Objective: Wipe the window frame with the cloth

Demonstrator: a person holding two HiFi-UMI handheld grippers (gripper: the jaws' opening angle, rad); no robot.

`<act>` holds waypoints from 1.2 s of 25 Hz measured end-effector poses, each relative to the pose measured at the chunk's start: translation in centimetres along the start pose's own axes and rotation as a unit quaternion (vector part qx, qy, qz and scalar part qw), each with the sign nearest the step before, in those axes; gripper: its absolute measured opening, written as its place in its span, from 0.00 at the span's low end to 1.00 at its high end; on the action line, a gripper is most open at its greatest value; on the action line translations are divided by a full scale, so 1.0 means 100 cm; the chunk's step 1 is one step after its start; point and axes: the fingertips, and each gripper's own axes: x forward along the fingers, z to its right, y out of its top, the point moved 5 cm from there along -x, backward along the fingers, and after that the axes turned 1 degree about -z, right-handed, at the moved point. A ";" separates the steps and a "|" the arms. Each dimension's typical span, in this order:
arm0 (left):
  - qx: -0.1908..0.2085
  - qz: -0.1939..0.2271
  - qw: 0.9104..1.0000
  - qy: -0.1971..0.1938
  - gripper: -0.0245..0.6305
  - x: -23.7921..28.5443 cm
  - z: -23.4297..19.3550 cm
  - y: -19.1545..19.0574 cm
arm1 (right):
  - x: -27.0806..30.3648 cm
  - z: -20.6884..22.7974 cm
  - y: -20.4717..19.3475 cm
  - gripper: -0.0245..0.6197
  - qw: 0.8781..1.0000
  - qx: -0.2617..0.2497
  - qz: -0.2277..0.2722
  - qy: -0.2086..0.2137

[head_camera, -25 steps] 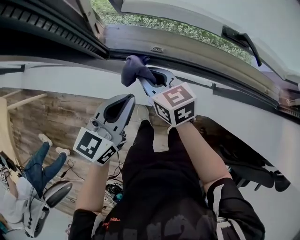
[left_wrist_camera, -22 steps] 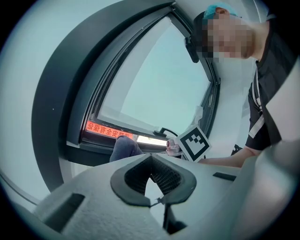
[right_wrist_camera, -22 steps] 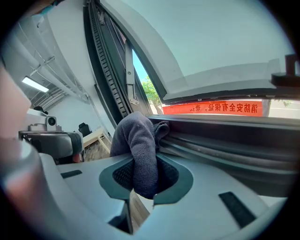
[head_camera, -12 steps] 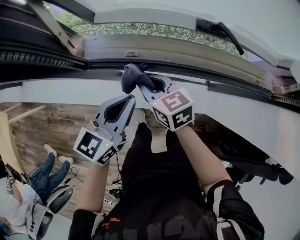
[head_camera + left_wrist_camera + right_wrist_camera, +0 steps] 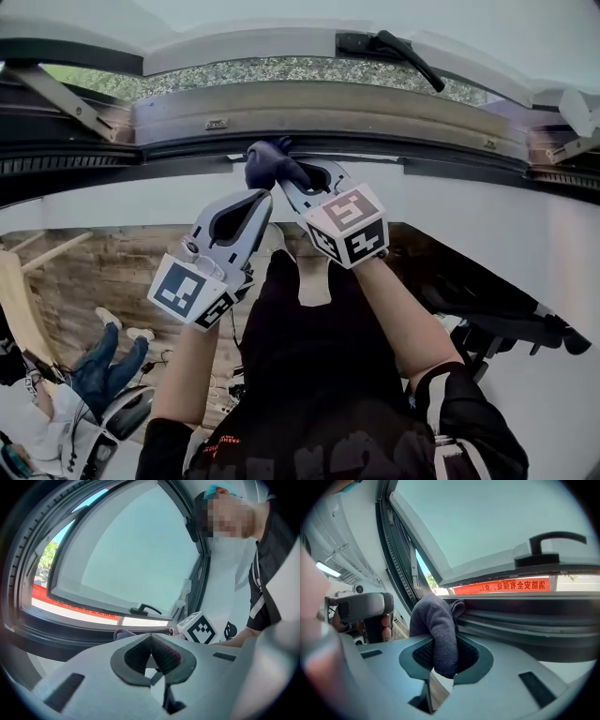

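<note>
The window frame (image 5: 394, 111) runs across in front of you. Its sash (image 5: 234, 42) is swung outward, which leaves the lower rail and its dark seal bare for wiping. Your right hand-held gripper (image 5: 284, 176) reaches up to that rail, jaws clamped on the cloth (image 5: 267, 161). It is angled so the fabric leads and the plastic hangs back. Your left hand-held gripper (image 5: 260, 197) sits lower, just beside the right one, its jaws pressed together on nothing. I judge it is parked there to keep the cloth's path along the rail free. The cloth is a dark bunched wad standing proud of the jaw tips. Its upper fold lies against the seal near the middle of the frame, so the wipe looks under way.
</note>
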 end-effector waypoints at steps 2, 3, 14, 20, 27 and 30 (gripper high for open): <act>0.002 -0.003 1.000 -0.007 0.07 0.010 0.007 0.001 | -0.009 0.008 -0.003 0.14 1.000 0.003 0.001 -0.005; 0.004 -0.004 1.000 -0.011 0.07 0.015 0.010 0.001 | -0.014 0.013 -0.004 0.14 1.000 0.005 0.002 -0.008; 0.016 -0.019 0.998 -0.052 0.07 0.067 0.048 0.002 | -0.063 0.054 -0.019 0.14 0.999 0.028 0.013 -0.038; 0.022 -0.026 0.997 -0.073 0.07 0.094 0.071 0.001 | -0.095 0.080 -0.029 0.14 0.997 0.042 0.021 -0.061; 0.027 -0.036 0.994 -0.099 0.07 0.123 0.096 -0.003 | -0.129 0.109 -0.039 0.14 0.994 0.058 0.032 -0.089; 0.030 -0.039 0.993 -0.107 0.07 0.133 0.104 -0.004 | -0.141 0.120 -0.044 0.14 0.992 0.064 0.036 -0.100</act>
